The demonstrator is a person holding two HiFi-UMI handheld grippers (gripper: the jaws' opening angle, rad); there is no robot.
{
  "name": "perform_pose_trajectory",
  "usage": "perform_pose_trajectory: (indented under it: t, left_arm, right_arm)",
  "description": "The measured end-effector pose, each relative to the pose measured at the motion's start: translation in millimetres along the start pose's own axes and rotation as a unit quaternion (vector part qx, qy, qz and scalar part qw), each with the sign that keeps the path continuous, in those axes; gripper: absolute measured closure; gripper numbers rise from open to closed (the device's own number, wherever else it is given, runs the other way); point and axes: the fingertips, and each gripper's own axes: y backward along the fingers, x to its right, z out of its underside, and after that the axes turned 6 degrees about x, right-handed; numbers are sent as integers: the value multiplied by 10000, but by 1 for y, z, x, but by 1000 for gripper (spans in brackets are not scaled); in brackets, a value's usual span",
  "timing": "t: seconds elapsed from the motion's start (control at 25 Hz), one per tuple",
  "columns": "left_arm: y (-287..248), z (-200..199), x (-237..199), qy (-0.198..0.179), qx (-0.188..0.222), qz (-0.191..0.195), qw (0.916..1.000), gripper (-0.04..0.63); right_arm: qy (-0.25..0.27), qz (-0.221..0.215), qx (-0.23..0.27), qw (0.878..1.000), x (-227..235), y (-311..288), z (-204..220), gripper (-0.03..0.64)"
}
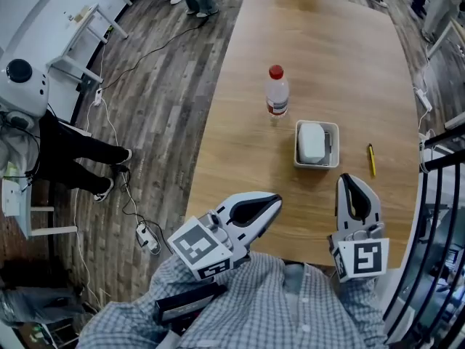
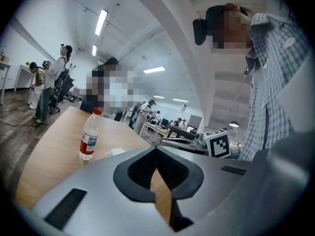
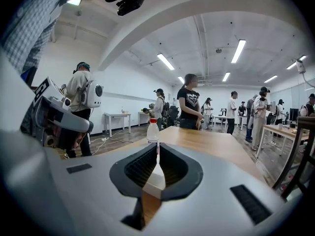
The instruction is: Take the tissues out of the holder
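A grey tissue holder (image 1: 333, 145) sits on the wooden table (image 1: 320, 49) with a white pack of tissues (image 1: 312, 141) lying in it. My right gripper (image 1: 346, 178) hovers just short of the holder's near side, shut and empty. In the right gripper view the tissues (image 3: 156, 177) show white through the gap behind the touching tips of that gripper (image 3: 158, 145). My left gripper (image 1: 276, 198) hangs near the table's front edge, left of the holder, shut with nothing in it. In the left gripper view, the holder (image 2: 114, 152) is small beside the left gripper's (image 2: 157, 149) closed tips.
A clear water bottle (image 1: 277, 91) with a red cap stands just beyond the holder. A yellow pen (image 1: 371, 159) lies to the holder's right. Black railing (image 1: 443, 158) runs along the table's right side. Cables (image 1: 123, 187) trail on the floor at left. People stand at the far end.
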Motion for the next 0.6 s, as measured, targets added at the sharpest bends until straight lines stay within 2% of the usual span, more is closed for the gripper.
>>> perform_pose_trajectory:
  t: [0.52, 0.6]
  left_arm:
    - [-5, -1, -39, 236, -79, -91, 9996, 589]
    - [-4, -1, -45, 253, -94, -120, 9996, 589]
  right_arm:
    - [-189, 379, -606, 9973, 10, -45, 30, 600]
    - [-169, 431, -660, 9967, 10, -52, 32, 561]
